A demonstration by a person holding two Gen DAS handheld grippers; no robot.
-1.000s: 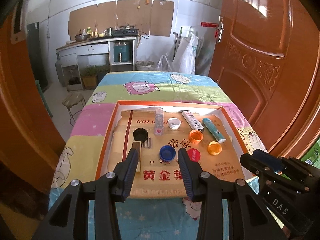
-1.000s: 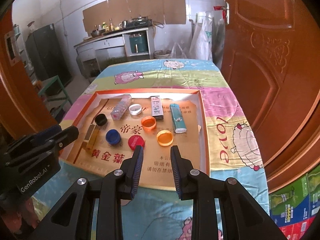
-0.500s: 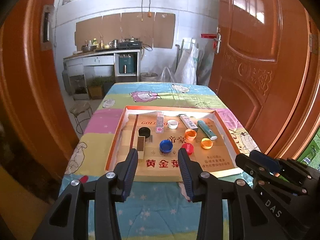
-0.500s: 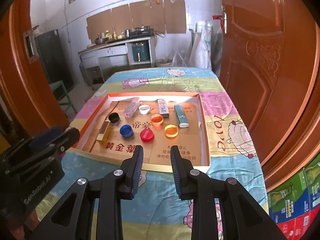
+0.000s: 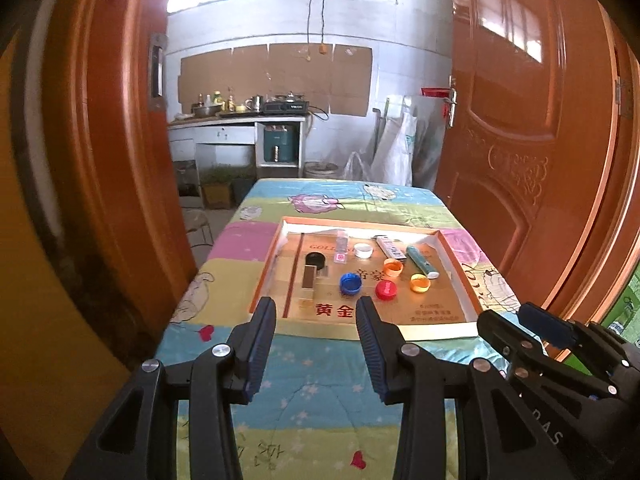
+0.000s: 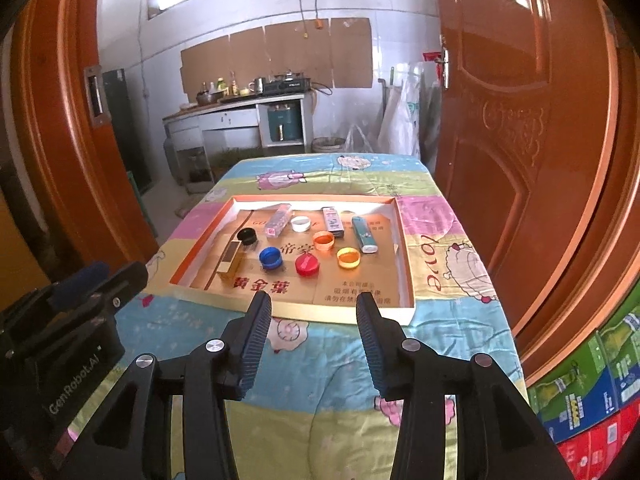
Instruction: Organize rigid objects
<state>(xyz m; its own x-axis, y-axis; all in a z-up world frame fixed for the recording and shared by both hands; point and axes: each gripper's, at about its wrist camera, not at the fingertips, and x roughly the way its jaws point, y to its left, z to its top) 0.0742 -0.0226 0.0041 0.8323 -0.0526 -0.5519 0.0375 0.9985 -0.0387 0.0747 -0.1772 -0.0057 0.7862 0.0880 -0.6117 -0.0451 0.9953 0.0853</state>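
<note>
The left gripper (image 5: 316, 322) hung open and empty over the table's (image 6: 320, 380) near end. In the tray (image 6: 404, 240) ahead lay the caps (image 6: 307, 266) and tubes (image 6: 363, 234). The right gripper (image 6: 314, 318), jaws opening, held nothing.

Red Chinese characters "黄金葉" are showing along the near edge of the flattened gold carton (image 6: 280, 280) lining the shallow box (image 6: 404, 264), with "帝豪" sitting at its middle and part of "GOLD" appearing at its far side. The word "love" is reading sideways on the pink and yellow tablecloth (image 6: 434, 268). "GenRobot.AI" is showing in pale letters on the left claw body (image 6: 76, 380). "DAS" is reading faintly on the right claw body (image 5: 552, 436).
</note>
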